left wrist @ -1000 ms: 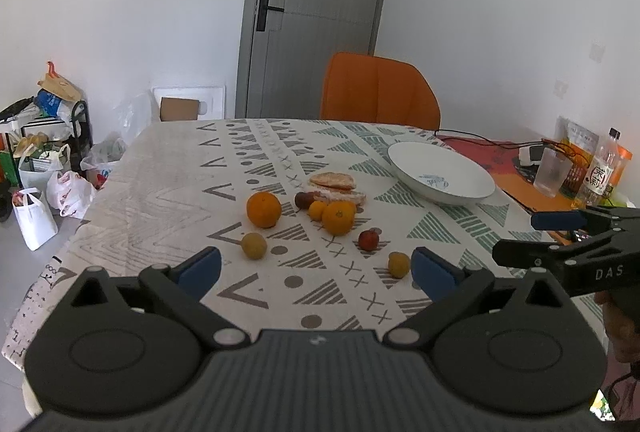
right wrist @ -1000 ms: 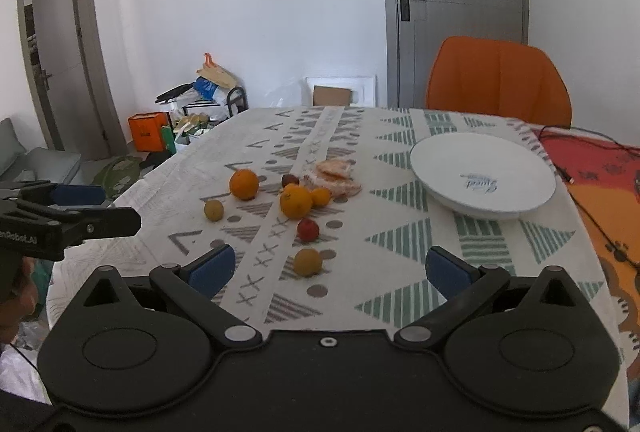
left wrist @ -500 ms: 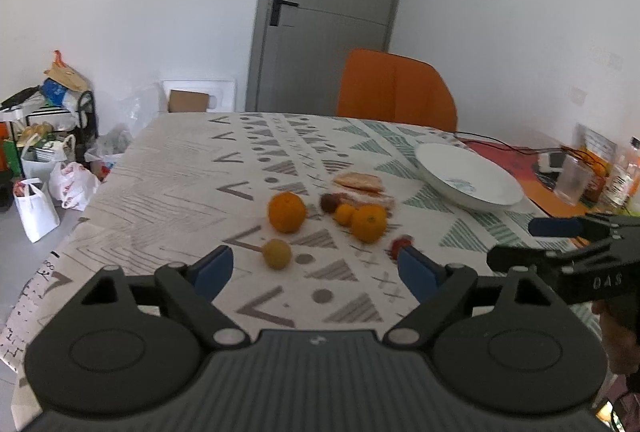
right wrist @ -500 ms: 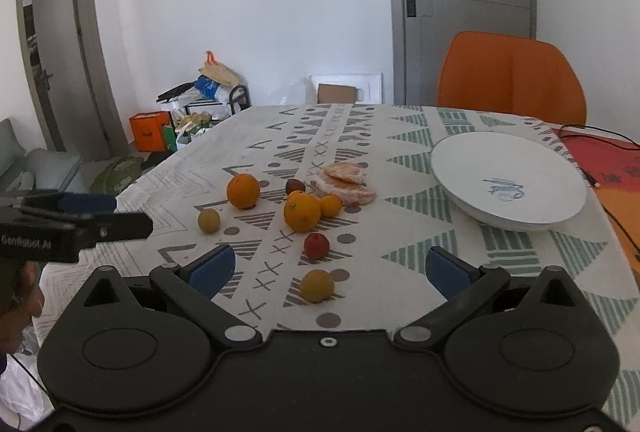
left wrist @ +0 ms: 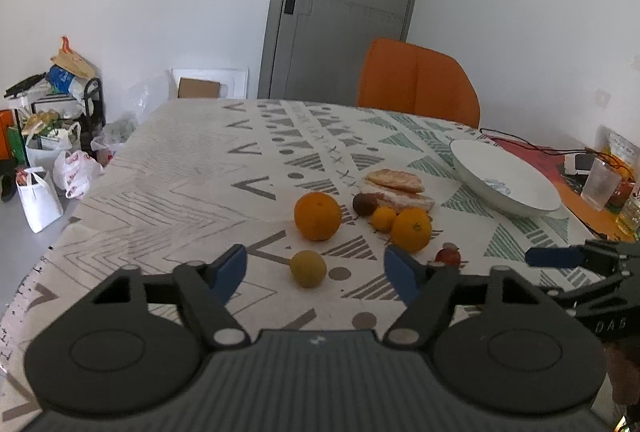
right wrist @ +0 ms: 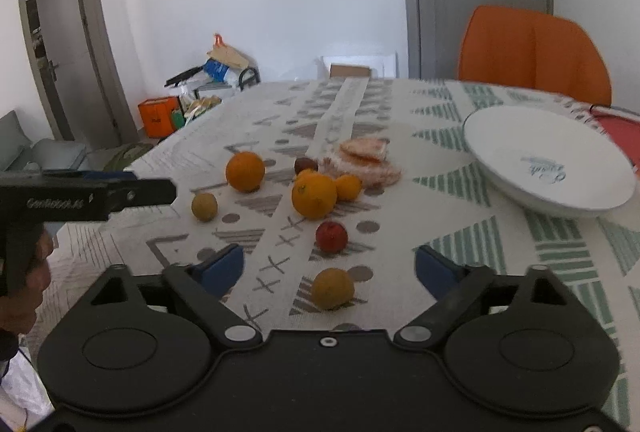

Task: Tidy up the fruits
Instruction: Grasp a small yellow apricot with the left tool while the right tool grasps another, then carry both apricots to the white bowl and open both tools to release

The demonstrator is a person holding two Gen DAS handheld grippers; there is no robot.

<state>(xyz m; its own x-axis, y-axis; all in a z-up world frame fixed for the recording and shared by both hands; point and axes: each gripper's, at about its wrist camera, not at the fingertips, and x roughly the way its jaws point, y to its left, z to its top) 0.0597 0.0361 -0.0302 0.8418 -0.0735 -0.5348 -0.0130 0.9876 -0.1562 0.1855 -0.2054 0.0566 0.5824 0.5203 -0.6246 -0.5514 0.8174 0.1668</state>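
Observation:
Several fruits lie on the patterned tablecloth. My left gripper is open and empty, with a small yellow-green fruit between its fingers, a large orange beyond. My right gripper is open and empty, with a small yellow-orange fruit between its fingers and a red fruit just beyond. A second orange, a small tangerine, a dark fruit and orange peel lie further off. A white bowl stands at the right.
An orange chair stands at the table's far side. A plastic cup, bottles and cables lie on an orange mat at the far right. Bags and a cluttered rack stand on the floor at the left. The table's left edge is near.
Both grippers have moved forward and down toward the fruits. The left one has shifted left to frame the yellow-green fruit. The right one now frames the yellow-orange fruit. Both stay open.

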